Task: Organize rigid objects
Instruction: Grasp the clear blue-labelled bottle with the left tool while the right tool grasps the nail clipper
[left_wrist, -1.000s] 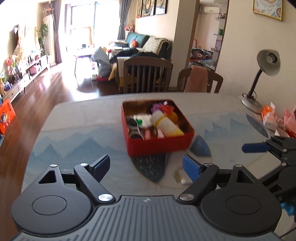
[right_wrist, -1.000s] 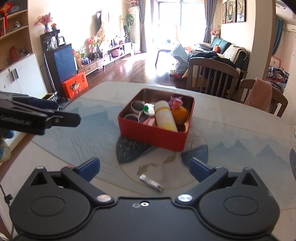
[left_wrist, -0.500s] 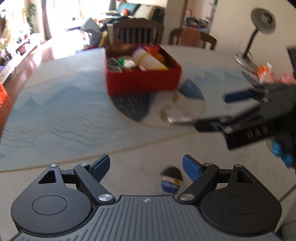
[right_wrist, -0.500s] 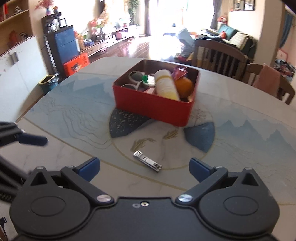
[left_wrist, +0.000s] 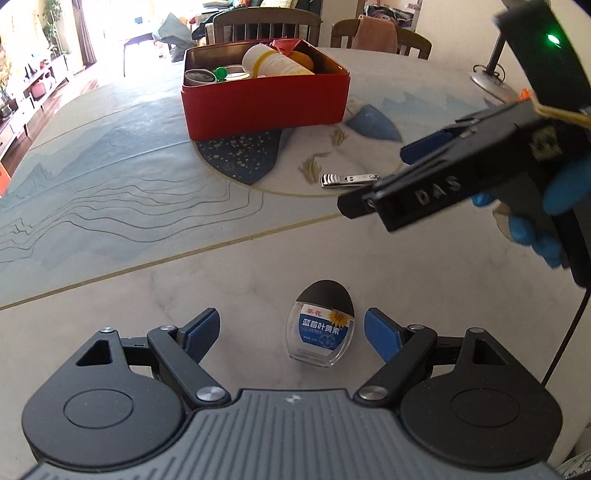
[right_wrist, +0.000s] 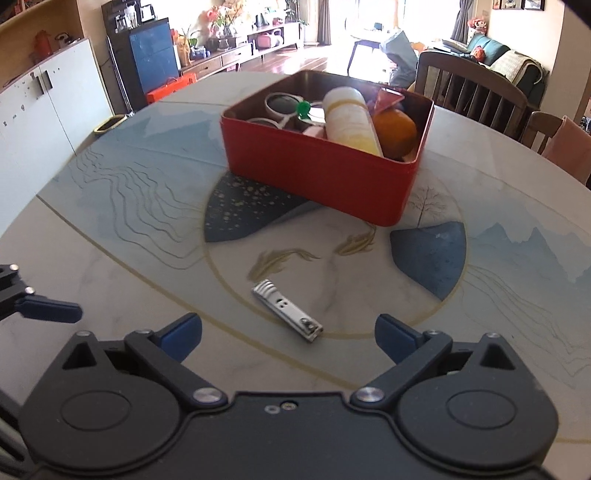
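A red tin box (left_wrist: 266, 99) (right_wrist: 325, 177) stands mid-table, holding a white tube, sunglasses, an orange and other small items. A small clear bottle with a black cap and blue label (left_wrist: 320, 323) lies on the table between the fingers of my open left gripper (left_wrist: 291, 332). A metal nail clipper (right_wrist: 286, 309) (left_wrist: 349, 180) lies flat just ahead of my open right gripper (right_wrist: 288, 336). The right gripper (left_wrist: 388, 177) also shows from the side in the left wrist view, above the clipper.
The round marble table (right_wrist: 110, 236) has a painted blue pattern. Wooden chairs (right_wrist: 469, 85) stand behind it. A lamp base (left_wrist: 491, 79) sits at the far right. White cabinets (right_wrist: 44, 110) stand to the left.
My left gripper has pulled back and dropped low, so the small bottle now lies between its fingers. My right gripper has moved forward and down toward the nail clipper.
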